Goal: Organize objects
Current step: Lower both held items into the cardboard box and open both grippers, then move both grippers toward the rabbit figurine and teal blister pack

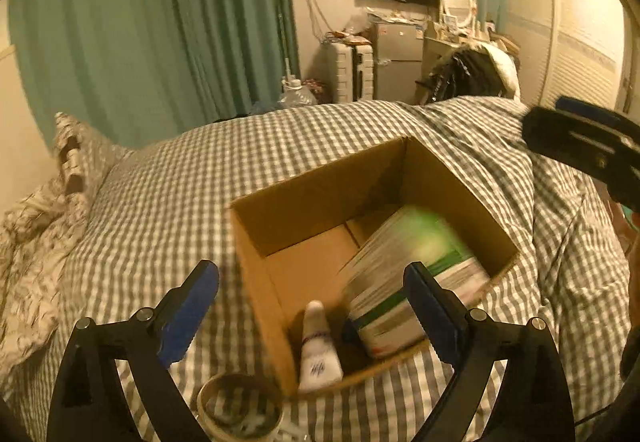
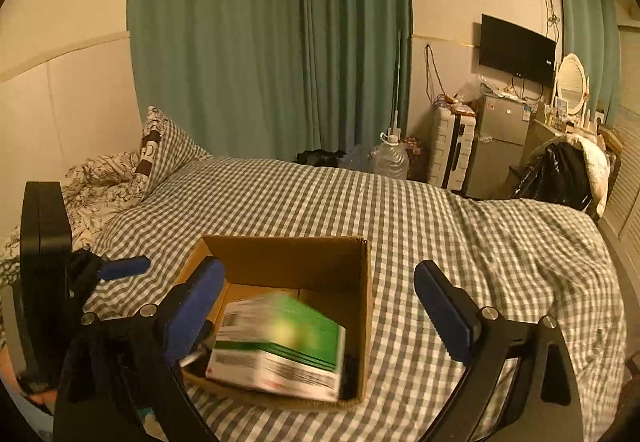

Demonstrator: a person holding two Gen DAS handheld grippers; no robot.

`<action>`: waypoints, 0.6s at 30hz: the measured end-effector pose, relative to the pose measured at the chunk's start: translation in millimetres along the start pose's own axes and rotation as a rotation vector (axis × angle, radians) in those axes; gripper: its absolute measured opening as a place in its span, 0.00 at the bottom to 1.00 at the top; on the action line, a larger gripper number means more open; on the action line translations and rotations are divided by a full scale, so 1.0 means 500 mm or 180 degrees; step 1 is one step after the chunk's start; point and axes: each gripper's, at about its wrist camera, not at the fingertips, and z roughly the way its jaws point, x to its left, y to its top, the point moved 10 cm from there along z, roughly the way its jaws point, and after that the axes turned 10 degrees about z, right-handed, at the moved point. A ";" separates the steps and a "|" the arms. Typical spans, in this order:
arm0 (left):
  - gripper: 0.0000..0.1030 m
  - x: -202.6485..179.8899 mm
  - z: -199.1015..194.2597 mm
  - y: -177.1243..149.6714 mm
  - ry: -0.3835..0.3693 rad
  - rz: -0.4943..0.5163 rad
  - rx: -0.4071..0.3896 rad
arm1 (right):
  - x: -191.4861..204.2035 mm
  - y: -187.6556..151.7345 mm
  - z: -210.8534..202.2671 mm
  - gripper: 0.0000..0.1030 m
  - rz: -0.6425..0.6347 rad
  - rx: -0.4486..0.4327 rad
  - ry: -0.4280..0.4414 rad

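Note:
An open cardboard box (image 1: 320,198) (image 2: 352,322) sits on the checked bed. A green and white carton (image 1: 412,274) (image 2: 280,346), motion-blurred, lies tilted inside it, free of both grippers. A white tube (image 1: 318,346) stands in the box's near corner. My left gripper (image 1: 316,306) is open and empty above the box's near edge. My right gripper (image 2: 324,306) is open and empty above the box; it also shows at the right edge of the left wrist view (image 1: 584,150). A roll of tape (image 1: 240,410) lies on the bed just outside the box.
The grey checked duvet (image 2: 440,226) covers the bed. A pillow (image 2: 164,146) and patterned bedding (image 1: 28,242) lie at the left. Green curtains, a water jug (image 2: 388,158), a suitcase (image 2: 452,150), and a small fridge (image 2: 500,138) stand beyond the bed.

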 end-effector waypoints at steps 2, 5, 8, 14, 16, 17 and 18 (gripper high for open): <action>0.93 0.018 -0.037 -0.006 0.0053 -0.0030 -0.0036 | 0.003 0.000 -0.030 0.94 -0.0027 -0.0001 -0.0045; 0.95 0.036 -0.091 -0.018 0.0153 -0.0053 -0.0061 | 0.013 -0.006 -0.071 0.94 -0.0050 0.0020 -0.0051; 0.96 0.060 -0.139 -0.033 0.0224 -0.0096 -0.0096 | 0.030 -0.018 -0.120 0.94 -0.0088 0.0004 -0.0069; 0.98 0.096 -0.203 -0.084 0.0281 -0.0194 -0.0117 | 0.082 -0.060 -0.188 0.94 -0.0182 0.0017 -0.0018; 0.98 0.101 -0.213 -0.110 0.0300 -0.0220 -0.0094 | 0.098 -0.081 -0.200 0.94 -0.0215 0.0041 -0.0015; 0.98 0.107 -0.217 -0.128 0.0319 -0.0227 -0.0082 | 0.105 -0.095 -0.206 0.94 -0.0228 0.0056 -0.0019; 0.98 0.111 -0.220 -0.143 0.0341 -0.0236 -0.0072 | 0.112 -0.112 -0.210 0.94 -0.0234 0.0082 -0.0023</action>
